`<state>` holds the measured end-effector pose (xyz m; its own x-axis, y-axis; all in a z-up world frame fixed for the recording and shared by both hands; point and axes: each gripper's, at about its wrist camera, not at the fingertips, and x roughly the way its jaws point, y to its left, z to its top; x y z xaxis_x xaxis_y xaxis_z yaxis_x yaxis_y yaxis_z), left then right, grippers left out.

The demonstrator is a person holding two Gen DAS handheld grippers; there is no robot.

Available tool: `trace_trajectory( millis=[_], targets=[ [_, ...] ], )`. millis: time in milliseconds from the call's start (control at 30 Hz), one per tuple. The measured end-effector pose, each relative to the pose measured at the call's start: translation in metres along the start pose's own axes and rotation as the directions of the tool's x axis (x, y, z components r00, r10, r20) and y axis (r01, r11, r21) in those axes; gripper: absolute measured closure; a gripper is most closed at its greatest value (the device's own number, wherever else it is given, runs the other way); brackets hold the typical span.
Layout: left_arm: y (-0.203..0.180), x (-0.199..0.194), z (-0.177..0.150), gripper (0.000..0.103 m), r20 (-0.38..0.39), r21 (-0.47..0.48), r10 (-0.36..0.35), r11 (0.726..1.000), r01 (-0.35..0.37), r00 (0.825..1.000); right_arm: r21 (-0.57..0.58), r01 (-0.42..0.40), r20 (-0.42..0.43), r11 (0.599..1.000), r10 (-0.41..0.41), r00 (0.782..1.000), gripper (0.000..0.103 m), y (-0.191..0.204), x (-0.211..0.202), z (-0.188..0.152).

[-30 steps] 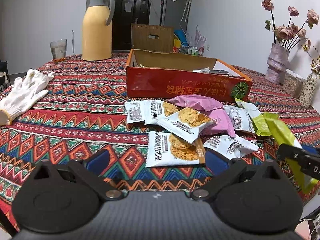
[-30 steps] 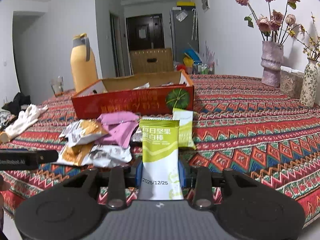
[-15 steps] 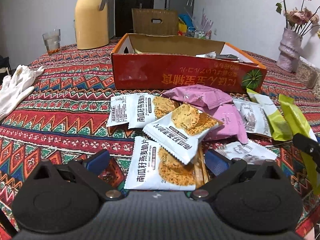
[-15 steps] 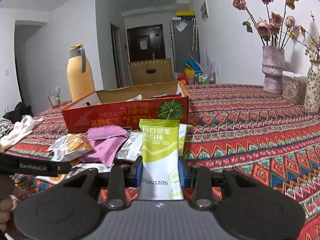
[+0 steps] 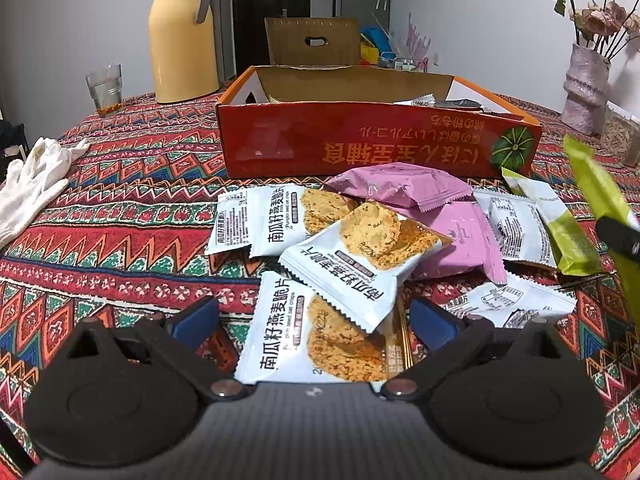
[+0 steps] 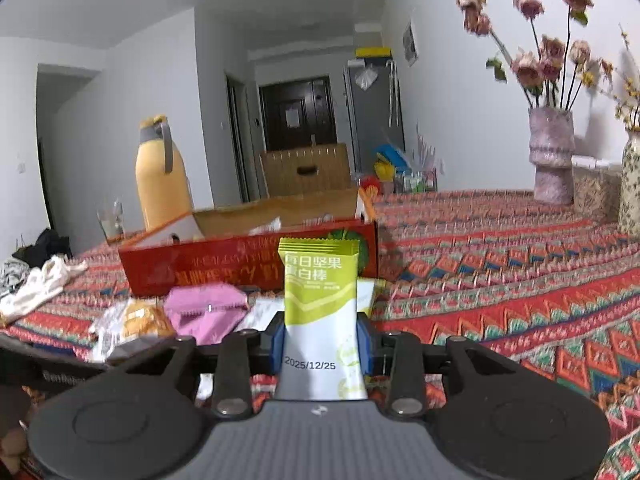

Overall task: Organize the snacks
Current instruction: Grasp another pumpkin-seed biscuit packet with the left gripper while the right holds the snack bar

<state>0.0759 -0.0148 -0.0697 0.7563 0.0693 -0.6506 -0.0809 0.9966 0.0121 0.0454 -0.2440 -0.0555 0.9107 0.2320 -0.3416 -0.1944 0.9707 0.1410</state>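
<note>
A pile of snack packets lies in front of the red open box (image 5: 360,148). My left gripper (image 5: 314,320) is open, its blue pads on either side of a white oat-crisp packet (image 5: 316,340), low over the table. Another white oat-crisp packet (image 5: 360,256) overlaps it. Pink packets (image 5: 400,188) and a green bar (image 5: 560,232) lie behind. My right gripper (image 6: 322,340) is shut on a green and white nut bar (image 6: 320,292), held upright above the table, facing the red box (image 6: 248,264).
A yellow thermos (image 5: 180,32) and a glass (image 5: 104,88) stand at the back left. White gloves (image 5: 32,184) lie at the left. A vase of dried roses (image 6: 550,152) stands at the right. A patterned cloth covers the table (image 6: 520,280).
My left gripper has moved forward and down until the near oat-crisp packet sits between its open pads. My right gripper has lifted and tilted up with the green bar.
</note>
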Motion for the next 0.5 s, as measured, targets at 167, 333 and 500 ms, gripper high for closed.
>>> trace_trajectory(
  millis=[167,333,500],
  targets=[
    [0.000,0.000,-0.001,0.000,0.002,0.001,-0.001,1.000,0.001,1.000,-0.006,-0.004,-0.016,1.000,0.004,1.000,0.068,0.000,0.010,0.000],
    [-0.001,-0.001,-0.001,0.000,0.001,0.005,-0.001,1.000,0.001,1.000,-0.010,-0.014,-0.026,1.000,0.013,1.000,0.068,0.001,0.011,-0.002],
    [-0.003,-0.003,-0.002,0.006,0.013,0.023,-0.024,0.999,0.024,1.000,-0.012,-0.021,-0.033,1.000,0.020,0.999,0.068,0.001,0.011,-0.003]
  ],
)
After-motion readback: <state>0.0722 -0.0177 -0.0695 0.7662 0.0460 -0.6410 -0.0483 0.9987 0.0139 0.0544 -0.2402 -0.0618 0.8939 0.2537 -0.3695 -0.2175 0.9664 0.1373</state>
